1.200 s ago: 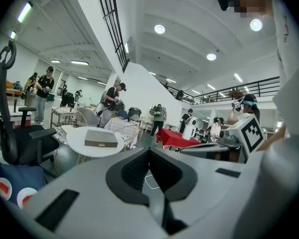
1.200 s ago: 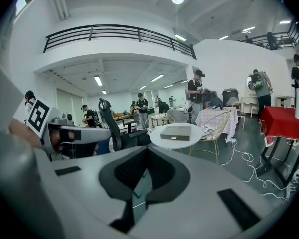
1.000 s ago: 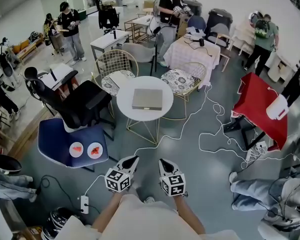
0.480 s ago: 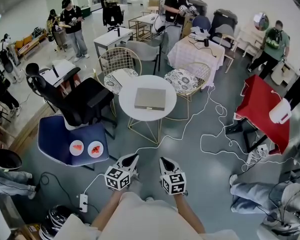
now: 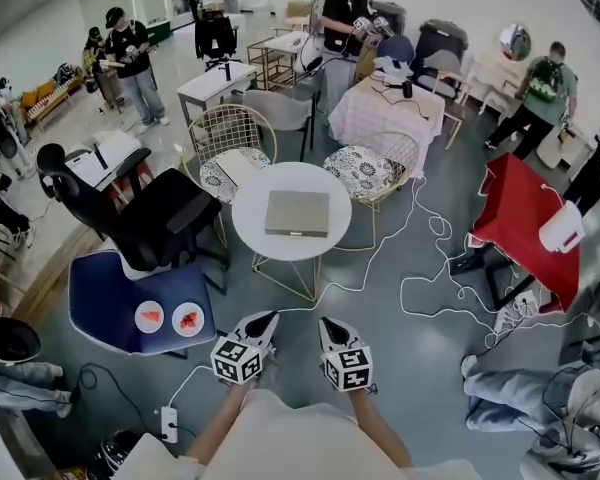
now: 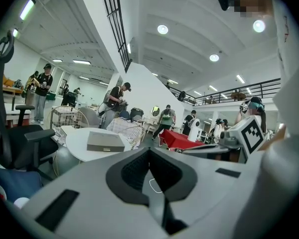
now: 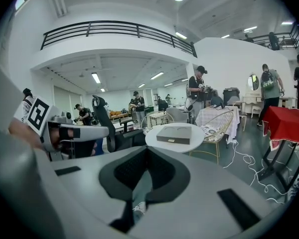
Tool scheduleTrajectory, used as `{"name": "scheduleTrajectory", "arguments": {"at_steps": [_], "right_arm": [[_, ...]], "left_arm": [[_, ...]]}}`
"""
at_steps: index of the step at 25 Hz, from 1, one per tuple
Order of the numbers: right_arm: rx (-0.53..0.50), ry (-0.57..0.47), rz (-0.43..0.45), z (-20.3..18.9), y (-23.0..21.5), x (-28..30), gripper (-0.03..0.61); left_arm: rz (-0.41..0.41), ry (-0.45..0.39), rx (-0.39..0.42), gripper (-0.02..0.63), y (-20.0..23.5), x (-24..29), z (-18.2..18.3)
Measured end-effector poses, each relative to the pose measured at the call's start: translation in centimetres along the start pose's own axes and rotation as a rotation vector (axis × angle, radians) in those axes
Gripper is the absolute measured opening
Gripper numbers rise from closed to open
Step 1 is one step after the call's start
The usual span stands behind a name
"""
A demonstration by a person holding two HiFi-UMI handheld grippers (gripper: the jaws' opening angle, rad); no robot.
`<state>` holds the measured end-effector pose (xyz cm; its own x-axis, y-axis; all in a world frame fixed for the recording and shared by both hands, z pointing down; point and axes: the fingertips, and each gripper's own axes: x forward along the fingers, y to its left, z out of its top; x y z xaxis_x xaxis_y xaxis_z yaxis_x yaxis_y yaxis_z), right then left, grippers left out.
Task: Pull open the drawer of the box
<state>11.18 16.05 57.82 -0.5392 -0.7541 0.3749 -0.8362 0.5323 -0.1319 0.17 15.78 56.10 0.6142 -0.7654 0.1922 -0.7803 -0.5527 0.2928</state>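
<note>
One grey box (image 5: 297, 213) lies flat at frame centre on one round white table (image 5: 255, 230); its drawer (image 7: 173, 141) appears closed, though detail is small. Two claws at lower centre, left claw (image 5: 261, 321) and right claw (image 5: 328, 326), are each fully closed and empty, well apart from the box.

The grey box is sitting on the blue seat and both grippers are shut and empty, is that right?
Not quite. The head view shows the grey box on the round white table, not the blue seat. The left gripper and right gripper are shut and empty.
</note>
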Motion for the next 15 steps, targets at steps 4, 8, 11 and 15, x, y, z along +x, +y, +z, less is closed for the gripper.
{"name": "scheduleTrajectory", "arguments": {"at_steps": [4, 8, 11, 15], "right_arm": [[0.001, 0.012, -0.010, 0.7, -0.9, 3.2, 0.015], [0.013, 0.030, -0.017, 1.6, -1.7, 7.0, 0.015], [0.021, 0.041, -0.017, 3.1, -1.9, 9.6, 0.015], [0.035, 0.060, -0.027, 4.5, -3.0, 13.0, 0.015]], "left_arm": [[-0.009, 0.005, -0.006, 0.011, 2.9, 2.1, 0.7], [-0.014, 0.012, -0.014, 0.011, 6.4, 4.2, 1.9], [-0.018, 0.026, -0.021, 0.012, 8.9, 5.5, 3.4], [-0.032, 0.043, -0.028, 0.011, 11.7, 7.9, 4.7]]}}
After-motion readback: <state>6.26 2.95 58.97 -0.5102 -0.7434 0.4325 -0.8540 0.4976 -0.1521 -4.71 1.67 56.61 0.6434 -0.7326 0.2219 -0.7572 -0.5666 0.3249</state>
